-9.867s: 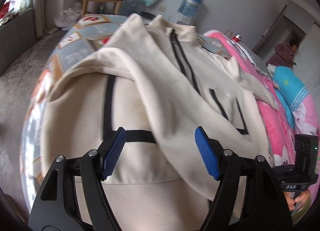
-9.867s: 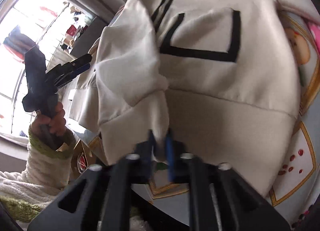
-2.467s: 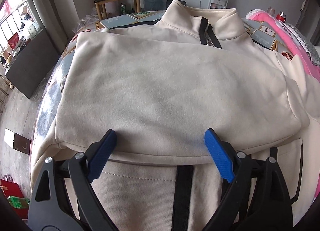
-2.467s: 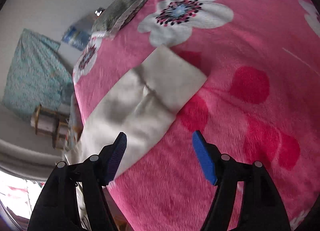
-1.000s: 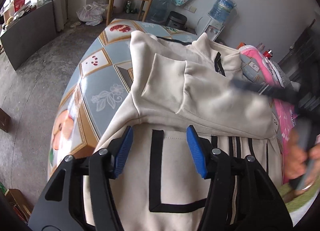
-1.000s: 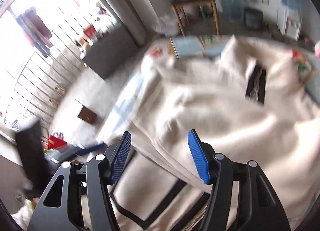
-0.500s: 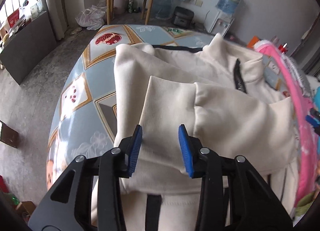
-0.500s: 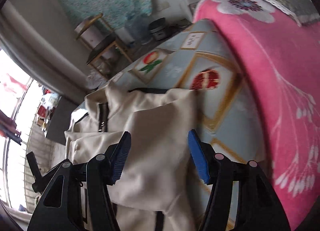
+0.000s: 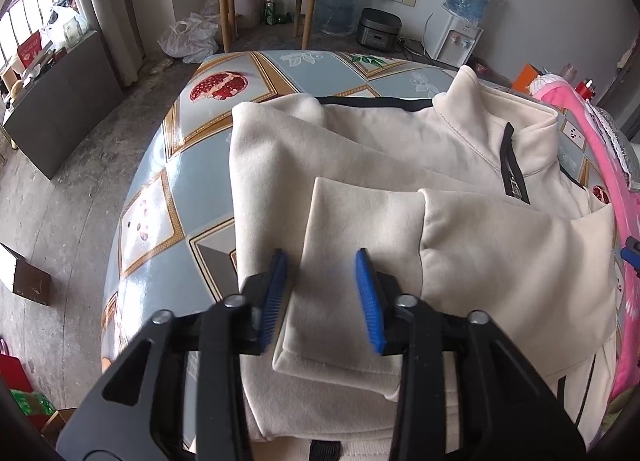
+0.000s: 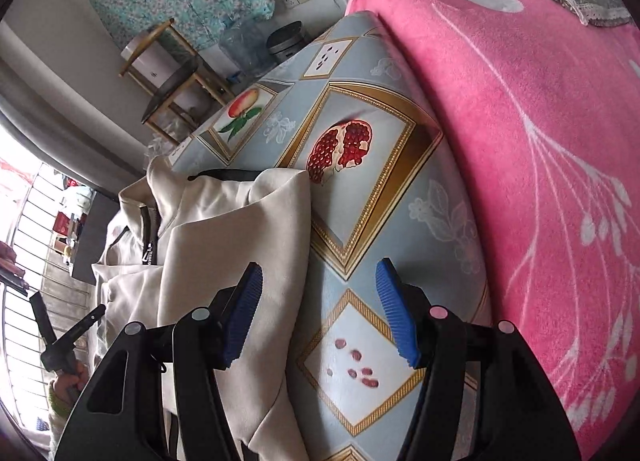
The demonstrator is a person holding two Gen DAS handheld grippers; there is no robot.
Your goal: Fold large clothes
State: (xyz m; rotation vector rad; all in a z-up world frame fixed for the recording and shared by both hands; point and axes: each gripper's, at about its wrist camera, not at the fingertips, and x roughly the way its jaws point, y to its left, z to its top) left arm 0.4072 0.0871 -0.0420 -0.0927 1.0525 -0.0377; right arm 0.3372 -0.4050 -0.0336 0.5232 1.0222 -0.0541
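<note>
Big fruit-print bench (image 9: 168, 197) fills the left wrist view, w/ a pink flowered blanket (image 10: 540, 141) butting up along its far-right side. On the bench: the cream jacket (image 9: 380, 149), lying flat, front up, bottom hem toward the camera, taking up most of the top. One sleeve (image 9: 500, 245) is folded across the chest, running from the right shoulder over to the left, and its cuff (image 9: 352, 221) ends right at the left claw (image 9: 322, 289). That claw has just been closing in; the view shows its blue pads w/ a gap between them, cuff fabric lying in that gap, left pad at the cuff's outer edge, right pad over the cuff itself, and no pinch visible. Over to the right wrist view: right claw (image 10: 320, 309) apart, nothing held, angled down at the jacket's side edge, w/ its left pad above the cream fabric and its right pad above bare bench print. Same view, low left corner, a hand (image 10: 66, 381) in a green cuff grips the other tool's handle. Smaller bits: stand-up collar (image 9: 500, 113) at the far end, dark zip (image 9: 512, 169) running down from it under the folded sleeve.
</note>
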